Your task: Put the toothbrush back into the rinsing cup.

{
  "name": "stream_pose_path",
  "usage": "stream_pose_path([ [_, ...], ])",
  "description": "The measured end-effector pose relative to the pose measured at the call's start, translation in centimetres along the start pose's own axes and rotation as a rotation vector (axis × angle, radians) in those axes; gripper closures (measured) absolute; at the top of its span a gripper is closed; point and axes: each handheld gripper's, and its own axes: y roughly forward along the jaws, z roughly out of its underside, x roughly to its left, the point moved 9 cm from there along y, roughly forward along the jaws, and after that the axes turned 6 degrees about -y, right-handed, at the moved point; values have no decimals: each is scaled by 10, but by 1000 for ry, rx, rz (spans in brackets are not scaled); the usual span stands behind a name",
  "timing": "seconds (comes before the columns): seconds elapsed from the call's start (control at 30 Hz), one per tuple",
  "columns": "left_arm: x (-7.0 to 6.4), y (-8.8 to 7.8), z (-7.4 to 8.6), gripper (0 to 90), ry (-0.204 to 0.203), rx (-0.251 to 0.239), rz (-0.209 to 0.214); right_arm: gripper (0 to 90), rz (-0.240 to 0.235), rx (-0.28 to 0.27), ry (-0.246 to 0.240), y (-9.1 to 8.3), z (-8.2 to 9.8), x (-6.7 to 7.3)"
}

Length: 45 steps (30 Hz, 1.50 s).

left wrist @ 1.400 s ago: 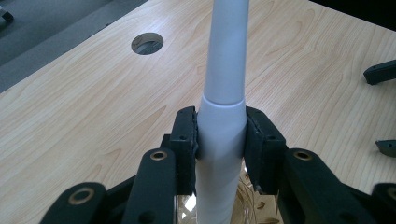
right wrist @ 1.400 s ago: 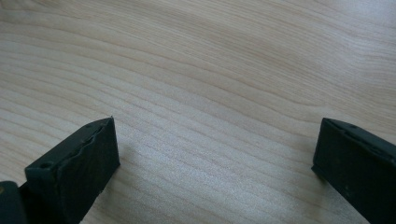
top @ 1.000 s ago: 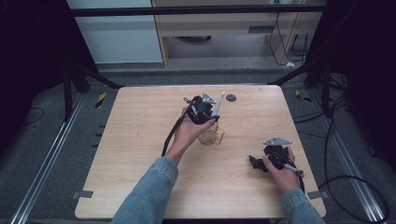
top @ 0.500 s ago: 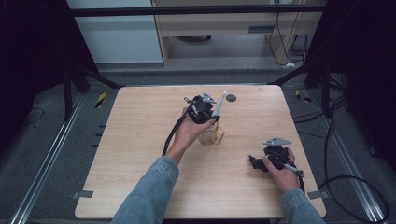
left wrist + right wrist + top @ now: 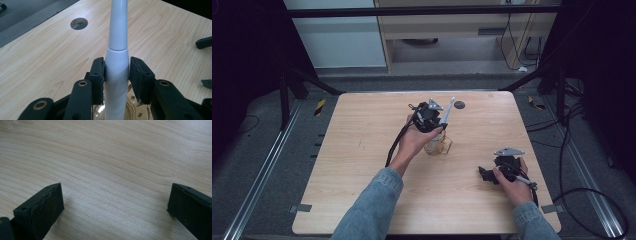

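Left gripper view: our left gripper (image 5: pixel 117 72) squeezes the white electric toothbrush (image 5: pixel 117 67) over the glass cup (image 5: pixel 130 108); we should lower it straight. Our right gripper (image 5: pixel 115 202), at four o'clock on the table (image 5: pixel 362 150), is wide open.

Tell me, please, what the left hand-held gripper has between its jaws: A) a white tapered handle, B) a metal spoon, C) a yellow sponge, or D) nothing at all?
A: in the left gripper view, the left hand-held gripper has both pads pressed against the white tapered handle, above a clear glass cup.
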Motion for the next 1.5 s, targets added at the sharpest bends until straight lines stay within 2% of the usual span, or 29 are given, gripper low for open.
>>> stream_pose_path([
  [0.5,-2,-10,-3,583,25,-23,-19,4,0,0,1,0,0,0],
  [0.8,-10,-21,-6,368,49,-49,-17,4,0,0,1,0,0,0],
  [1.07,-9,-31,-3,247,62,-48,-13,4,0,0,1,0,0,0],
  [1.17,-12,-33,2,194,62,-38,0,4,0,0,0,0,0,0],
  [1.27,-13,-36,6,132,62,-40,-6,4,0,0,1,0,0,0],
  [1.37,-14,-41,9,95,57,-45,0,4,0,0,1,0,0,0],
  [1.5,-15,-46,12,68,78,-35,3,4,1,0,0,0,0,0],
])
